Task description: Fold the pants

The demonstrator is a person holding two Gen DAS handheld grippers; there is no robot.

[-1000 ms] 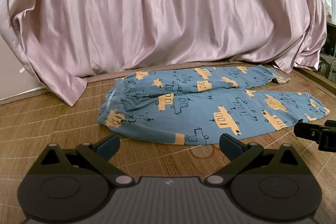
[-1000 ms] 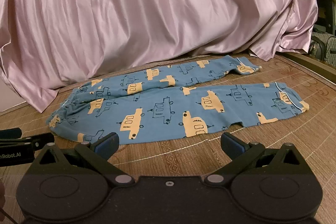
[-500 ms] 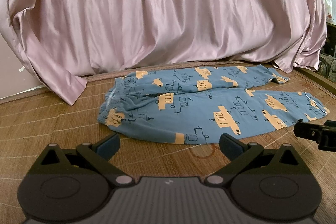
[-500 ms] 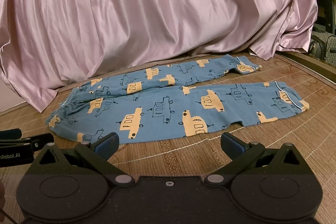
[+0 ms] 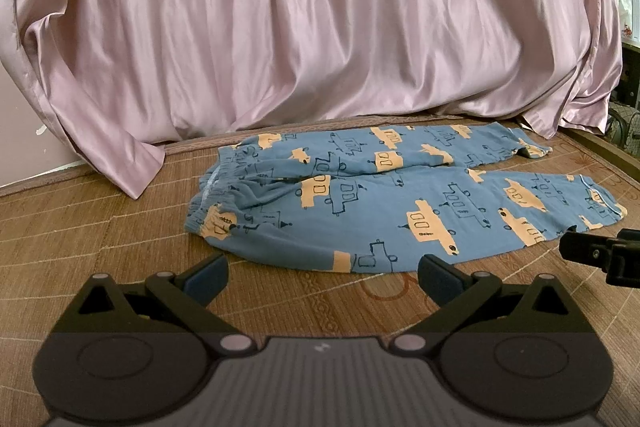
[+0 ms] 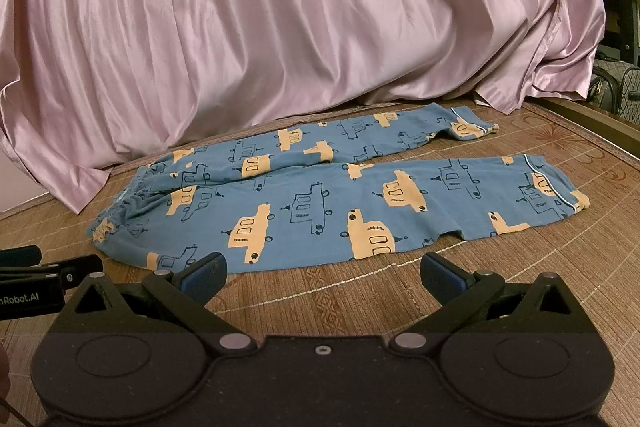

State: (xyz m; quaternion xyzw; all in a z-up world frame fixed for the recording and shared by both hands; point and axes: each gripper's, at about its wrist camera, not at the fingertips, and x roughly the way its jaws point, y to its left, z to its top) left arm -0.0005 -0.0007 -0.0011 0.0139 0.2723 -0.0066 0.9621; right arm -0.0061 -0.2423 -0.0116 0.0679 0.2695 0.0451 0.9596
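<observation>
Blue pants (image 5: 400, 203) with orange and dark car prints lie flat on a woven bamboo mat (image 5: 80, 235), waistband at the left, both legs stretched to the right. They also show in the right wrist view (image 6: 328, 203). My left gripper (image 5: 322, 273) is open and empty, just short of the pants' near edge by the waist end. My right gripper (image 6: 324, 273) is open and empty, just short of the near leg's edge. Each gripper shows at the edge of the other's view.
A pink satin sheet (image 5: 312, 27) hangs down behind the pants and touches the mat at the back. The mat's wooden edge (image 6: 592, 115) runs along the right, with dark furniture beyond it.
</observation>
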